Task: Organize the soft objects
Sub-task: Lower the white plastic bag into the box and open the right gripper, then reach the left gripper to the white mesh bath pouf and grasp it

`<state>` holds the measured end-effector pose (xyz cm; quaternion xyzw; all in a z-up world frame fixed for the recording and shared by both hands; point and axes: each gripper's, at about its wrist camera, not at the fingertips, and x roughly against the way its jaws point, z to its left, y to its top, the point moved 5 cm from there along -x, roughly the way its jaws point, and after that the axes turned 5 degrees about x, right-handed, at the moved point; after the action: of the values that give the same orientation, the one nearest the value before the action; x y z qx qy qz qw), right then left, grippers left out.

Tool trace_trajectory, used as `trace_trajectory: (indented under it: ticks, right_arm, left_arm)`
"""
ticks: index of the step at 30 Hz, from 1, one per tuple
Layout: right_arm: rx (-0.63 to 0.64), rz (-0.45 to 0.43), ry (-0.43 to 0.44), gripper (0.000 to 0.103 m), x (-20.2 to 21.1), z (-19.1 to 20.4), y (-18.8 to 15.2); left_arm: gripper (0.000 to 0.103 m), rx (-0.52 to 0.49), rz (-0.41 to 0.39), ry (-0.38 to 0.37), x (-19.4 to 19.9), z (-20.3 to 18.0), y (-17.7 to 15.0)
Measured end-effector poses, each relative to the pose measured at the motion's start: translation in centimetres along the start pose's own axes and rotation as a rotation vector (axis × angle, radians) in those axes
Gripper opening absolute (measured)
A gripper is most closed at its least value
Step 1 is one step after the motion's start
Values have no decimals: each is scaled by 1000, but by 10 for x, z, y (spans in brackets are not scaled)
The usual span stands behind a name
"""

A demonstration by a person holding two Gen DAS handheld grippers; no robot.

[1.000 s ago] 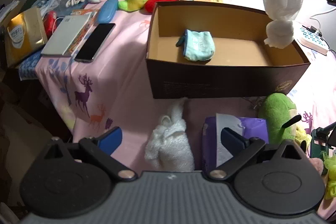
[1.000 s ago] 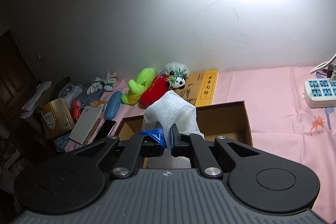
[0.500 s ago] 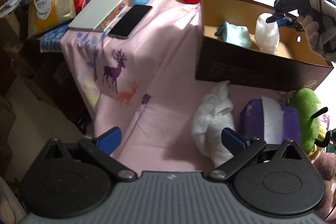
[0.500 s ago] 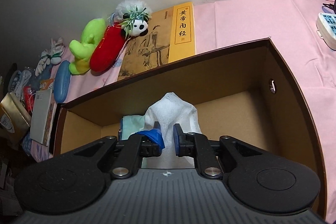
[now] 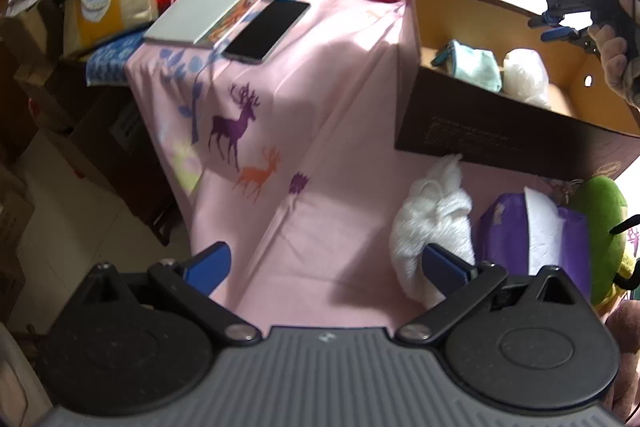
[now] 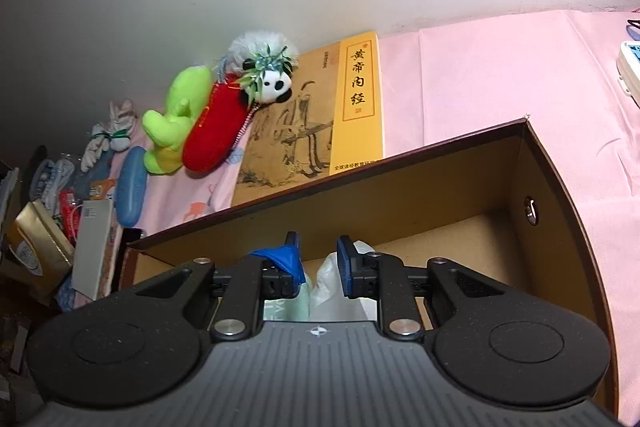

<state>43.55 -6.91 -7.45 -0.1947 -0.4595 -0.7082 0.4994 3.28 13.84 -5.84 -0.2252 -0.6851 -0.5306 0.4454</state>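
Below the right gripper (image 6: 318, 259) — jaws just parting, pads clear — white cloth (image 6: 334, 291) lies inside the box (image 6: 460, 195).

Left wrist: angled down from near the bed's corner. Right wrist: close above the box (image 6: 460, 187). Shared: box (image 5: 500, 131) interior.

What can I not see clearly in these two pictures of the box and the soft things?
- Right wrist view: the body of the right gripper hides most of the white cloth and teal pouch; its jaws have just been opening, nothing gripped between them.
- Left wrist view: print on the front of the box is too small and blurred to read.
- Right wrist view: the power strip is cut by the right edge.
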Motion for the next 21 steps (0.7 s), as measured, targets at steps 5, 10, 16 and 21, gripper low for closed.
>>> trace_trajectory:
  ticks: [5,10,16,21]
  right_arm:
    - [96,-69,58,4,50,23,-13]
    - [183,-145,60,4,97,36,-39]
    - [169,-203,125,4,139,36,-71]
    - [161,-251,147,5,168,35,-100]
  left_arm:
    - [101,-33,-12,3,-1,-13,11]
    - [101,-80,-26,-8,2,-31,19]
    - [101,-132,-36,-27,5,-51,22]
    - [101,-171,-49,-46,8,-64,22]
